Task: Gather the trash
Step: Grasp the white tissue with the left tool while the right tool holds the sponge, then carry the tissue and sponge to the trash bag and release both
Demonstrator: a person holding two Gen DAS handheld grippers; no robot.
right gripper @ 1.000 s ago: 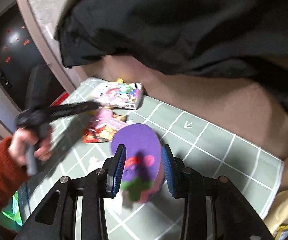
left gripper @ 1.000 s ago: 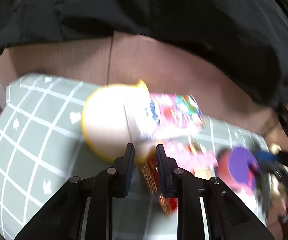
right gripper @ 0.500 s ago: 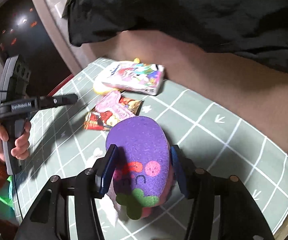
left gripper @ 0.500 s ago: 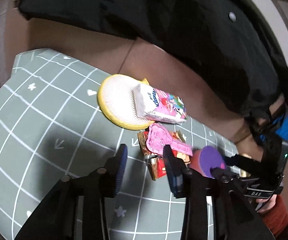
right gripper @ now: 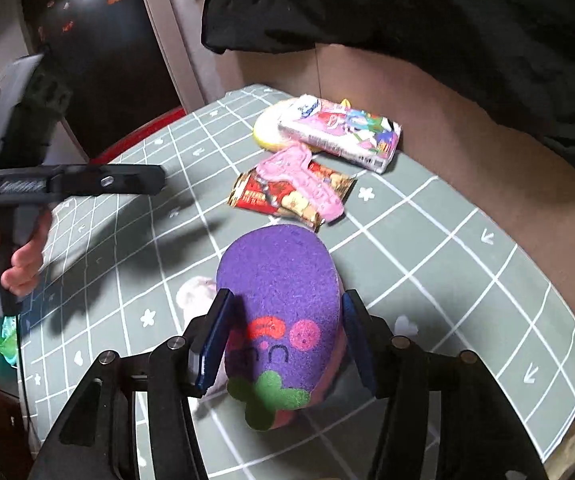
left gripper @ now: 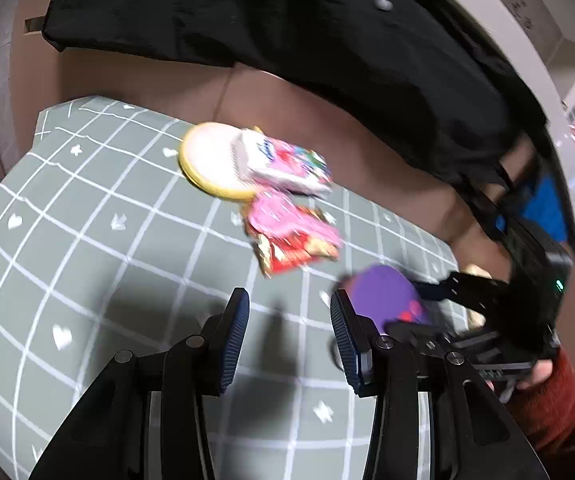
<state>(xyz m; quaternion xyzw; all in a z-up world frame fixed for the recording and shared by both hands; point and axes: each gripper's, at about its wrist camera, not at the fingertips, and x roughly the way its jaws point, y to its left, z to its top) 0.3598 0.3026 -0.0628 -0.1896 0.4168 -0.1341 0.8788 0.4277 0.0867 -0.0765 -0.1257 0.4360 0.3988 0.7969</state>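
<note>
A purple eggplant-shaped sponge (right gripper: 279, 276) with a drawn face lies on the grey-green checked cloth (right gripper: 427, 248). It sits between the fingers of my right gripper (right gripper: 287, 296), whose pads stand just off its sides. A crumpled white tissue (right gripper: 195, 292) peeks out beside it. Farther off lie a red snack wrapper (right gripper: 279, 200) with a pink piece (right gripper: 303, 176) on top. Behind them are a colourful tissue pack (right gripper: 339, 132) and a yellow-rimmed round pad (right gripper: 265, 130). My left gripper (left gripper: 289, 294) hovers over bare cloth short of the wrapper (left gripper: 295, 250), jaws opening, nothing between them.
A black garment (left gripper: 327, 40) hangs over a brown backing (left gripper: 287, 100) behind the cloth. A hand in a red sleeve (right gripper: 19, 272) holds the left gripper's handle at the cloth's left edge. Something green (right gripper: 3, 340) lies below that edge.
My left gripper was nearly shut by the red wrapper and has opened and drawn back from the pile. My right gripper has widened and moved forward around the purple sponge.
</note>
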